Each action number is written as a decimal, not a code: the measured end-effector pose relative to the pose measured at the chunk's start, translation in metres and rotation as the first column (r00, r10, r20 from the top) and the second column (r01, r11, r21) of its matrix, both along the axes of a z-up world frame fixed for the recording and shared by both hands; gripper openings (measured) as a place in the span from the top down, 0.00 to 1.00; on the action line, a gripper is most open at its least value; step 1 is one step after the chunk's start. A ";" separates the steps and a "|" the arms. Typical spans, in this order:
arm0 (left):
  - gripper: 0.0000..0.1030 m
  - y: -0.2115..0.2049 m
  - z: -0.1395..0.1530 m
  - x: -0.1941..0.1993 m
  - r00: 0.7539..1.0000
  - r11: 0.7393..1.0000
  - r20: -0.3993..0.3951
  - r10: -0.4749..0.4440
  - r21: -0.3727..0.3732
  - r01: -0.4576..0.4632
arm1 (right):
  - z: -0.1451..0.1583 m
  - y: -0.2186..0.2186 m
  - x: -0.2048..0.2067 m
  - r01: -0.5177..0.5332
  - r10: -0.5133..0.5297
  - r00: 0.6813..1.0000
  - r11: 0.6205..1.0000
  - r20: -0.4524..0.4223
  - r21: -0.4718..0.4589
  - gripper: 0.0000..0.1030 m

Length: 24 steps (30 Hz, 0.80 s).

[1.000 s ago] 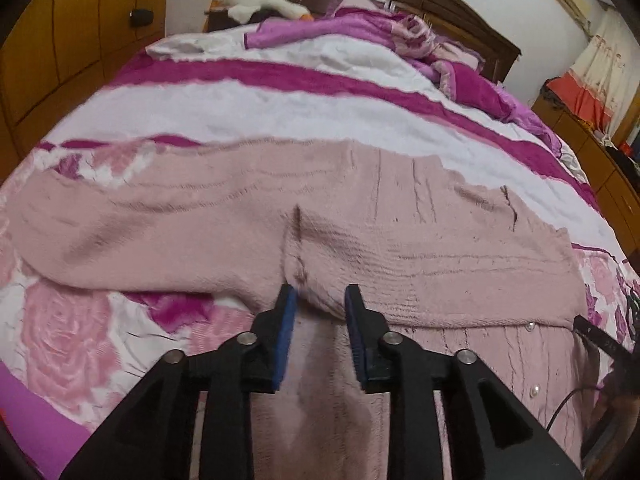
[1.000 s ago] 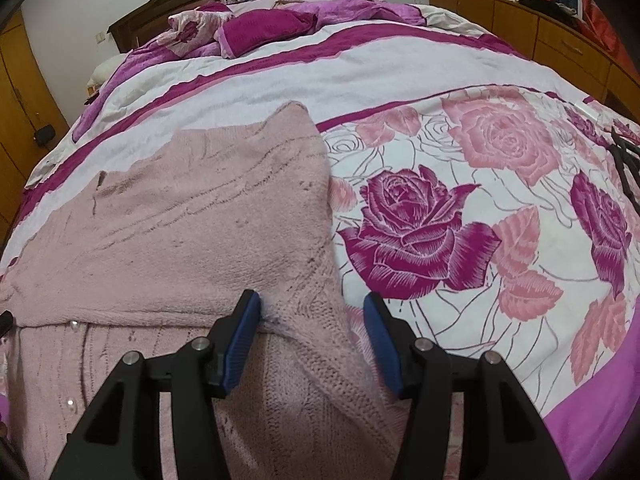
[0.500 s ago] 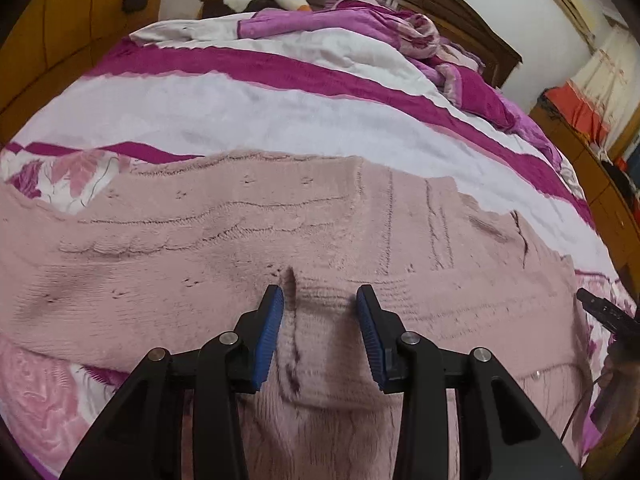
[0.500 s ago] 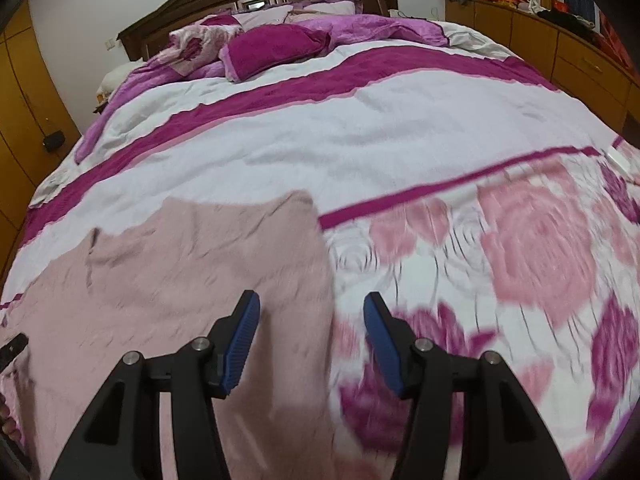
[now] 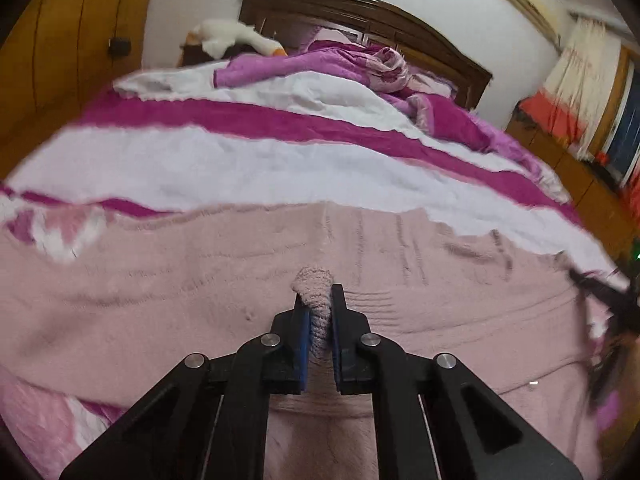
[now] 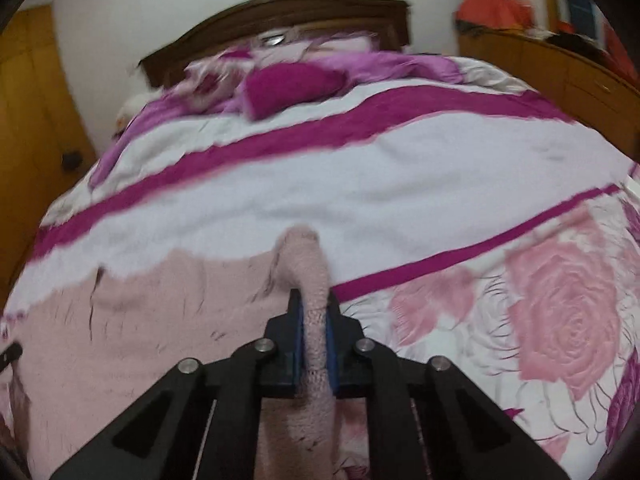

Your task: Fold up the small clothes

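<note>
light: soft, even indoor | blur: motion smear, both views | edges: fisheye bending, dark corners

The pink sweater [image 5: 168,304] was fuzzy, matt ribbed knit cloth. Under it the bedspread [image 6: 360,184] looked soft, matt woven cloth with printed roses. Behind the bedspread the headboard [image 5: 360,16] was dark polished wood. Each gripper's arms looked matt black plastic with shiny metal screws and blue rubbery pads.
</note>
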<state>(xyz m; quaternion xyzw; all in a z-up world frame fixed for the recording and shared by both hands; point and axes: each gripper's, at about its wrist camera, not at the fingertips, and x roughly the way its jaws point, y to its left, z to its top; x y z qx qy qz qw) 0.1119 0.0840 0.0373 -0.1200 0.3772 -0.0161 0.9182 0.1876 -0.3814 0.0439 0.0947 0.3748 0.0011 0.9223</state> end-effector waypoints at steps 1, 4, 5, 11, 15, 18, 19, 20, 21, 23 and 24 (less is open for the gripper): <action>1.00 -0.001 -0.007 0.006 0.999 1.000 -0.038 -0.006 0.006 0.007 | -0.003 -0.002 0.004 0.004 -0.004 1.000 1.000 -0.015 -0.002 0.91; 1.00 -0.003 -0.030 0.021 0.991 1.000 -0.131 -0.012 0.025 0.015 | -0.025 -0.001 0.017 0.007 -0.011 0.995 0.999 -0.097 -0.040 0.91; 1.00 -0.003 -0.031 0.021 0.992 1.000 -0.124 -0.009 0.027 0.012 | -0.033 0.000 0.019 0.011 -0.017 0.993 0.998 -0.113 -0.056 0.90; 1.00 -0.002 -0.024 0.014 0.992 1.000 -0.129 0.004 0.019 -0.002 | -0.033 0.006 0.021 0.028 -0.039 0.992 0.995 -0.123 -0.096 0.77; 0.97 0.003 -0.013 0.003 0.990 0.999 -0.138 0.032 0.023 -0.029 | -0.018 -0.001 0.009 0.047 -0.054 0.992 0.997 -0.118 -0.060 0.55; 0.95 0.011 -0.002 -0.010 0.989 0.998 -0.134 0.059 0.033 -0.055 | -0.002 -0.001 -0.006 0.028 -0.031 0.995 0.999 -0.099 -0.039 0.54; 0.95 0.014 0.001 -0.014 0.988 0.996 -0.135 0.077 0.049 -0.071 | 0.004 0.002 -0.013 0.020 -0.025 0.995 0.999 -0.095 -0.048 0.54; 0.95 0.017 0.003 -0.018 0.987 0.995 -0.134 0.089 0.061 -0.082 | 0.011 0.004 -0.020 0.009 -0.015 0.996 0.998 -0.089 -0.060 0.54; 0.95 0.021 0.006 -0.023 0.986 0.993 -0.130 0.106 0.075 -0.096 | 0.016 0.006 -0.026 -0.002 -0.004 0.997 0.998 -0.083 -0.067 0.53; 0.94 0.034 0.013 -0.038 0.983 0.987 -0.116 0.145 0.089 -0.135 | 0.028 0.012 -0.041 -0.028 0.022 0.997 0.997 -0.078 -0.071 0.52; 0.94 0.043 0.015 -0.044 0.980 0.984 -0.112 0.164 0.089 -0.154 | 0.033 0.015 -0.046 -0.038 0.032 0.996 0.997 -0.080 -0.071 0.52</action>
